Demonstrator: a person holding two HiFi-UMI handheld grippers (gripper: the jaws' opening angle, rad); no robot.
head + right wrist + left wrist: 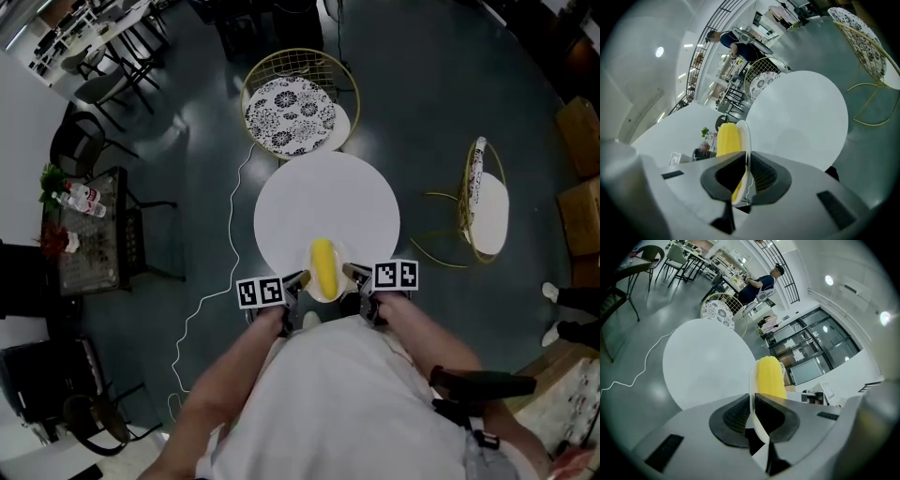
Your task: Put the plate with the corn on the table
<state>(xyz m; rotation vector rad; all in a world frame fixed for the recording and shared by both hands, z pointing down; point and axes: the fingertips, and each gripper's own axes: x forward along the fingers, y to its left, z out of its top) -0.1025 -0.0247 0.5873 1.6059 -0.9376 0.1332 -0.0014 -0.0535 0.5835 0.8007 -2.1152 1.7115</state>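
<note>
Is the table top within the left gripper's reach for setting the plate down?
Likely yes: the left gripper and right gripper grip the plate at the table's near edge, and the white top ahead looks bare.

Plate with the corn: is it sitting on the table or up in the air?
Up in the air. Left gripper and right gripper pinch the plate by its rim, above the table.
</note>
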